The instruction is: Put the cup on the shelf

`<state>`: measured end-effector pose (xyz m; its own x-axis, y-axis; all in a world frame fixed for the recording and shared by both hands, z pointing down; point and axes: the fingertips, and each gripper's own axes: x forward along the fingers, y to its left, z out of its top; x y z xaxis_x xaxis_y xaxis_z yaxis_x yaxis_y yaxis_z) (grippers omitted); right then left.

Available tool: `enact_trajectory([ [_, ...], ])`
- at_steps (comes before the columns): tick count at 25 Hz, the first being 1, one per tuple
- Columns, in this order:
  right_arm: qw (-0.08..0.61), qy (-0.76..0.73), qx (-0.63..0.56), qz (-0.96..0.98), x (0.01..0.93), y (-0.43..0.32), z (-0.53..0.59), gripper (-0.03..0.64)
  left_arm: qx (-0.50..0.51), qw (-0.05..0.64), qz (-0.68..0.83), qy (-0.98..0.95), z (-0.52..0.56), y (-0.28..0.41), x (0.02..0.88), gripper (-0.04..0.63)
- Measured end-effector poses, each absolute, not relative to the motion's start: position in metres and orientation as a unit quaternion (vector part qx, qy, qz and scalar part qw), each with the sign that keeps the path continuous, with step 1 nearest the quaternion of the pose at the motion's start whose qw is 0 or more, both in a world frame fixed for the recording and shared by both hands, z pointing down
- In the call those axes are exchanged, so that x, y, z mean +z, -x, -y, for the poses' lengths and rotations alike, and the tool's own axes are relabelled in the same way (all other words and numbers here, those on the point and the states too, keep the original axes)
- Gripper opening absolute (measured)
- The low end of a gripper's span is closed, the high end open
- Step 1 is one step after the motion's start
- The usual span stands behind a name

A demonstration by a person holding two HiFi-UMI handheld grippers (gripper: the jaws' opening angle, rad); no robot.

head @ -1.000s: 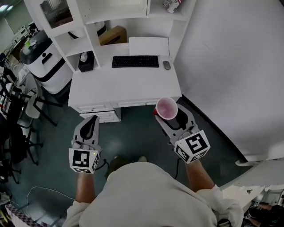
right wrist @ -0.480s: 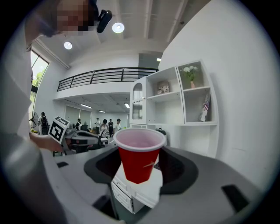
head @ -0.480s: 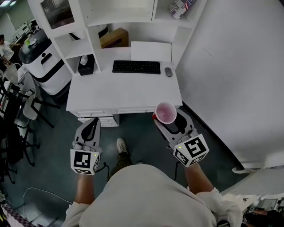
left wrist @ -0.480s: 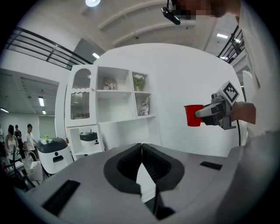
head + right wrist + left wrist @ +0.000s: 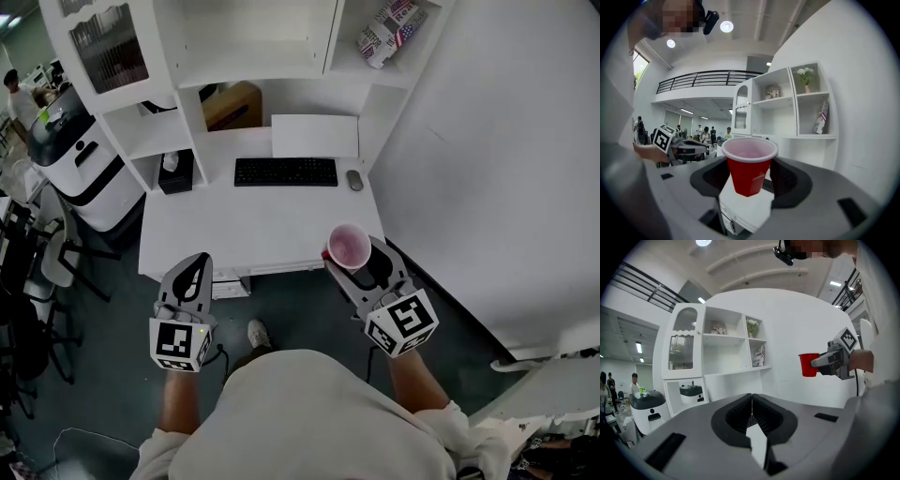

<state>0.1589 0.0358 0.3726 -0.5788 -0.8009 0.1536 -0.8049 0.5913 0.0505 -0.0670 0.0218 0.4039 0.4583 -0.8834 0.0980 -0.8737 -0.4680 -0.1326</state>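
The right gripper point(image 5: 360, 266) clasps the upright cup point(image 5: 349, 247) over the desk's point(image 5: 253, 216) near right edge, the left gripper point(image 5: 193, 264) clenched and empty, with the far shelf point(image 5: 253, 70) yet to receive it.

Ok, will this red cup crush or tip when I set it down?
Probably light: the cup looks empty and thin-walled. It likely flexes, so the fingers could dent it if squeezed harder. Narrow base under a wide rim: it may tip if set down tilted.
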Motion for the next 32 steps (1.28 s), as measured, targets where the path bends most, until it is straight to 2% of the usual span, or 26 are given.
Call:
enact_trajectory([
  [13, 0.079, -0.495, 0.011, 0.865, 0.360, -0.113, 0.062, 0.273, -0.070, 0.023, -0.474, 0.877, 0.081, 0.111, 0.405, 0.004],
  [32, 0.077, -0.489, 0.002, 0.869, 0.344, -0.089, 0.136, 0.273, -0.072, 0.018, -0.471, 0.879, 0.124, 0.132, 0.414, 0.004],
])
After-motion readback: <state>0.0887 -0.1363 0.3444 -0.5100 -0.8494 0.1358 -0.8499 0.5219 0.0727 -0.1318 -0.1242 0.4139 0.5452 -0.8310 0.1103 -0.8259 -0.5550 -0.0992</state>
